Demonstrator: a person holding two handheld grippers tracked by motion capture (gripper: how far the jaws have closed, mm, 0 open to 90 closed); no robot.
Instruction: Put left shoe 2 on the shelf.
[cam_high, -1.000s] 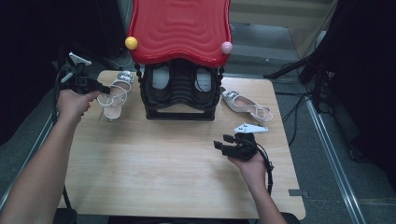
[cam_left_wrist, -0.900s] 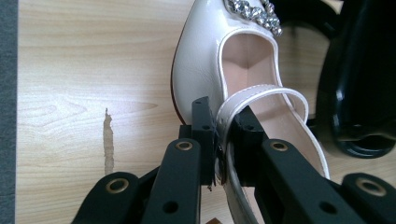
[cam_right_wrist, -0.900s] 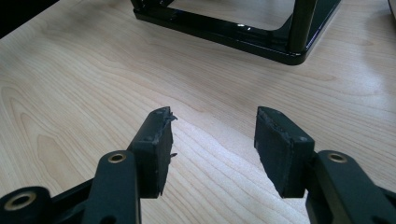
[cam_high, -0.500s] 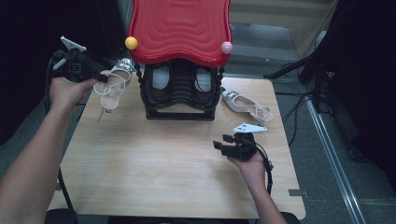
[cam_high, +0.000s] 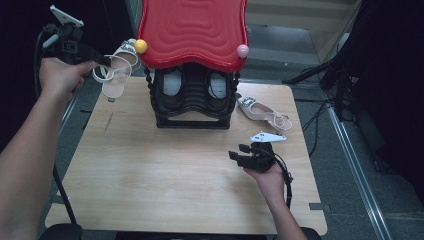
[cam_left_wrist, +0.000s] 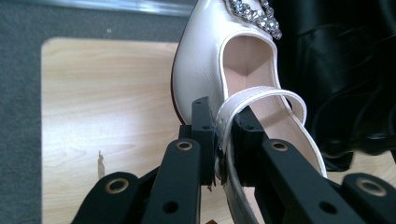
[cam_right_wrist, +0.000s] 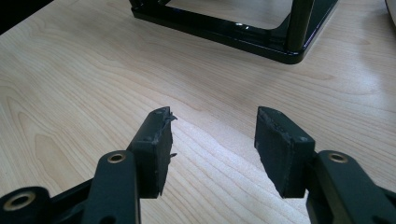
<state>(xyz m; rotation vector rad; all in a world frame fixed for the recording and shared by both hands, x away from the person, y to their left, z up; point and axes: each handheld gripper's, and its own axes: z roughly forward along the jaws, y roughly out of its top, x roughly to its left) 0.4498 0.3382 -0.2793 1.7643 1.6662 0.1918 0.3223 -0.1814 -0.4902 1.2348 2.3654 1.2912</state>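
A white shoe (cam_left_wrist: 219, 79) with sparkly stones on its toe hung in the air by the far left corner of the desk (cam_high: 150, 170), next to the black shoe rack (cam_high: 192, 97). The left gripper (cam_left_wrist: 223, 140) had its fingers squeezed tight on the shoe's thin white strap. The shoe was shiny outside and pale pink inside.

The desk was light wood with wavy grain, and it stood on a grey floor (cam_high: 320, 50). The room around it was dark. The rack had a wavy red top (cam_high: 192, 30) with a yellow ball (cam_high: 141, 46) and a pink ball (cam_high: 242, 50) at its front corners. Things sat inside the rack, but they were too dark to make out.

Another white shoe (cam_high: 262, 112) lay on the desk just right of the rack. The right gripper (cam_right_wrist: 212, 140) sat low over the desk, near that shoe, with its fingers wide apart and nothing between them.
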